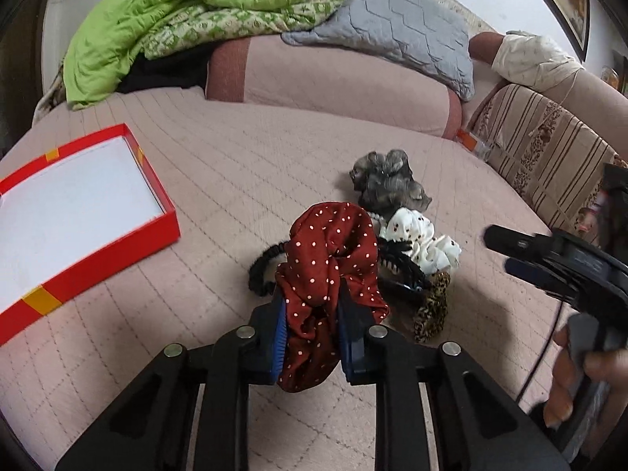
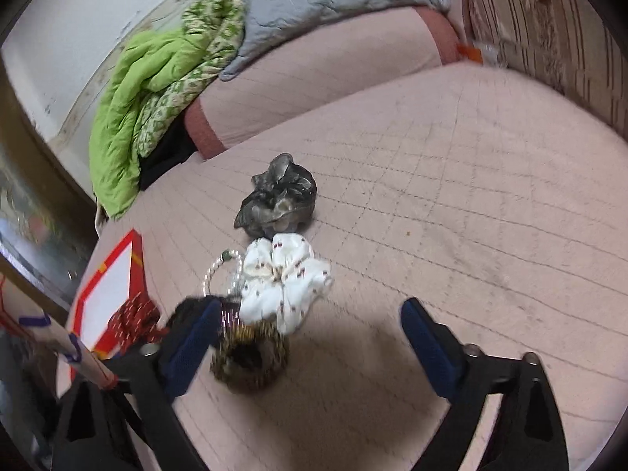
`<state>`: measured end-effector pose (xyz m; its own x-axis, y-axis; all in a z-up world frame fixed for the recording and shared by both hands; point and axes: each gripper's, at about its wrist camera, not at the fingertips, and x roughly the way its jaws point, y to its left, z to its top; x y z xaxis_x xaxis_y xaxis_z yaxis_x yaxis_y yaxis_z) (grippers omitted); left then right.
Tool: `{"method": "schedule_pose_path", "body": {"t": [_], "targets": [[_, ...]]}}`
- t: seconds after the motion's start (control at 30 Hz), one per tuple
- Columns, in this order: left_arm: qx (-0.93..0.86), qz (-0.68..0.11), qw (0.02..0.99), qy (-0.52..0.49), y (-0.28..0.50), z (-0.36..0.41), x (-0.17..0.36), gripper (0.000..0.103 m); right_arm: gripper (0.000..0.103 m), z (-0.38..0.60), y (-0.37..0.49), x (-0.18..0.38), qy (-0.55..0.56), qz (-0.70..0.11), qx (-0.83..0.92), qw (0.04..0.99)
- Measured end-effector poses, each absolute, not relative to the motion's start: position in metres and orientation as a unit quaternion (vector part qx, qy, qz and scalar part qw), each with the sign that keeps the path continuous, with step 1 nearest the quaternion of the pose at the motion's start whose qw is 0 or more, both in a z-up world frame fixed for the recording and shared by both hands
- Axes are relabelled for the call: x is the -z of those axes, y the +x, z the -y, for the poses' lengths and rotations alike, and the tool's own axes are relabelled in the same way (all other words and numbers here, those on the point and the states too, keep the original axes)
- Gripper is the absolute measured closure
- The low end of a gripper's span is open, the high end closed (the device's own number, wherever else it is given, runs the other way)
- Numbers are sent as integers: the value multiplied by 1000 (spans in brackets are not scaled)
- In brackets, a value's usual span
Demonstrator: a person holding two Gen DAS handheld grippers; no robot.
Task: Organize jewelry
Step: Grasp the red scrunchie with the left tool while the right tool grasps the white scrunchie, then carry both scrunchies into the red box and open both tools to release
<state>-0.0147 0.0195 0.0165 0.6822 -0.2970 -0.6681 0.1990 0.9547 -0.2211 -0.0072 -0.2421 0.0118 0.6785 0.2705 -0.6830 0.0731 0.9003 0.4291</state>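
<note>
My left gripper (image 1: pixel 310 298) is shut on a red polka-dot scrunchie (image 1: pixel 329 259), held above the pink bed cover. Behind it lie a black elastic hair tie (image 1: pixel 261 271), a black claw clip (image 1: pixel 400 263), a white patterned scrunchie (image 1: pixel 420 239), a grey scrunchie (image 1: pixel 388 184) and a leopard scrunchie (image 1: pixel 431 306). My right gripper (image 2: pixel 310 314) is open and empty, just short of the leopard scrunchie (image 2: pixel 251 357). Ahead of it lie the white scrunchie (image 2: pixel 286 278), a pearl bracelet (image 2: pixel 221 271) and the grey scrunchie (image 2: pixel 278 196). The red box (image 1: pixel 78 216) with a white inside sits at the left.
A green quilt (image 1: pixel 188 11) and a grey pillow (image 1: pixel 396 31) lie on the pink bolster (image 1: pixel 325 78) at the back. A striped sofa back (image 1: pixel 549 153) runs along the right. The red box also shows at the left of the right wrist view (image 2: pixel 110 298).
</note>
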Motion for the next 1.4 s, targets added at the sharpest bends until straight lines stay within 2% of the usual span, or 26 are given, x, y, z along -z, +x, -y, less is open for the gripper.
{"method": "schedule_pose_path", "body": {"t": [0.2, 0.27, 0.33, 0.37, 0.43, 0.47, 0.73, 0.97, 1.4], "targets": [[129, -372, 917, -56, -12, -21, -15, 82, 32, 228, 27, 9, 225, -437, -53, 869], [128, -373, 918, -54, -12, -22, -15, 82, 41, 227, 36, 19, 230, -453, -41, 860], [126, -373, 918, -51, -12, -22, -14, 82, 61, 228, 43, 30, 245, -471, -44, 847], [126, -373, 918, -50, -12, -22, -14, 82, 65, 227, 45, 33, 240, -474, -42, 846], [125, -372, 919, -48, -12, -23, -15, 82, 90, 226, 44, 28, 231, -470, -48, 851], [123, -371, 919, -48, -12, -23, -15, 82, 92, 227, 42, 25, 234, -462, -52, 854], [116, -362, 924, -44, -17, -25, -19, 82, 94, 234, 9, -18, 216, -358, -56, 907], [99, -353, 929, -48, -24, -43, -26, 82, 94, 207, -6, -45, 181, -309, -85, 930], [24, -333, 939, -84, -31, -126, -44, 82, 94, 120, -14, -69, 152, -324, -173, 918]]}}
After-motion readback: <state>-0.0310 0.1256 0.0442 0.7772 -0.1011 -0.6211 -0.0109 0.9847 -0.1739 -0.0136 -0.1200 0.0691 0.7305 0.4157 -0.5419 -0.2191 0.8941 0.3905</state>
